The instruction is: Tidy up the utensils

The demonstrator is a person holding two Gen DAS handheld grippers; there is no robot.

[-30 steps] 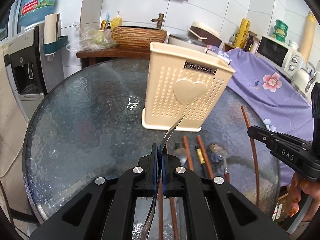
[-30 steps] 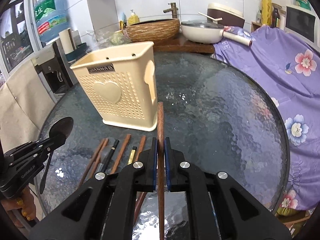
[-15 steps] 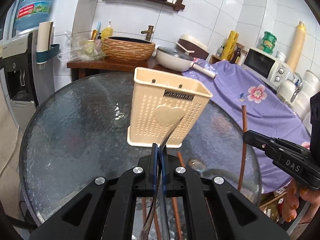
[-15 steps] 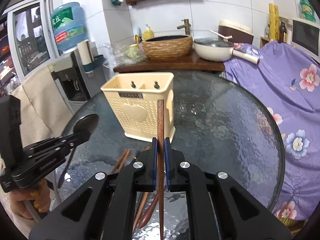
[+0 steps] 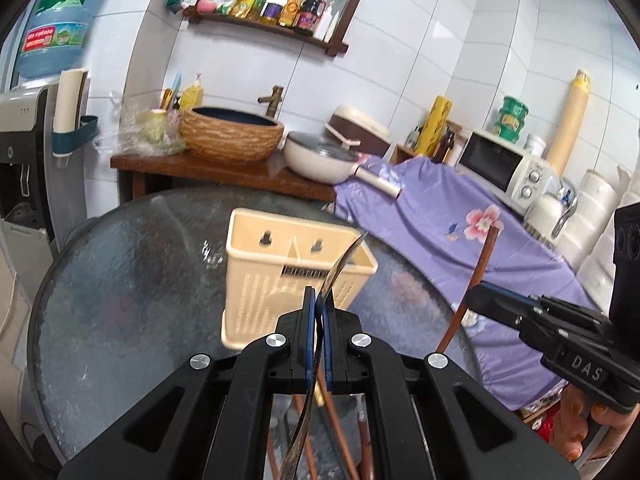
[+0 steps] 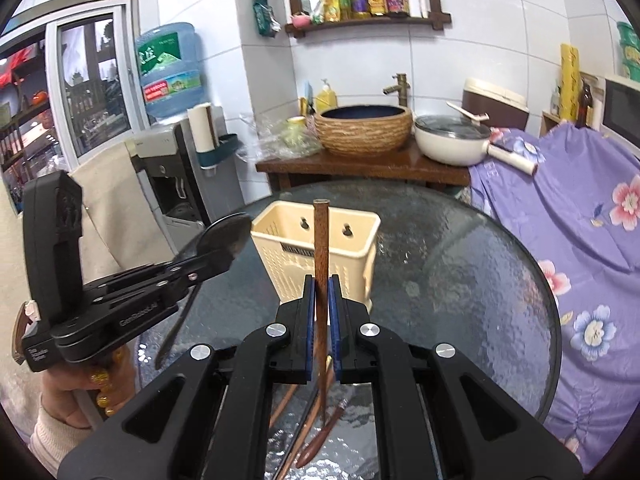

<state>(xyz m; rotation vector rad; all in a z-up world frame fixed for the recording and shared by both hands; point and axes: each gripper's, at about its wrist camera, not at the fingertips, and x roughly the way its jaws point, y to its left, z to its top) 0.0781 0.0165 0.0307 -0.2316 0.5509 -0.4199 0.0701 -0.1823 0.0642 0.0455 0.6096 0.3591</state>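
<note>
My left gripper point(image 5: 319, 300) is shut on a metal spoon point(image 5: 344, 258), held edge-on above the glass table point(image 5: 120, 300). From the right wrist view, the spoon point(image 6: 226, 238) has its bowl up and its handle hanging down from the left gripper point(image 6: 216, 266). My right gripper point(image 6: 321, 288) is shut on a brown wooden chopstick point(image 6: 321, 240), held upright. The left wrist view shows the same chopstick point(image 5: 482, 264) in the right gripper point(image 5: 476, 300). A cream perforated utensil holder point(image 5: 272, 280) point(image 6: 352, 256) stands ahead, below both grippers, open top showing. Several chopsticks point(image 6: 316, 432) lie on the table under the grippers.
A purple flowered cloth point(image 6: 580, 216) covers furniture to the right of the table. Behind stands a wooden counter point(image 6: 360, 168) with a woven basin and a white pan point(image 6: 452, 140). A water dispenser point(image 6: 168, 160) is at the left, a microwave point(image 5: 504, 168) at the far right.
Both grippers have risen with the spoon and the chopstick and tilted up. The holder now sits lower in both views, and its open top shows.
</note>
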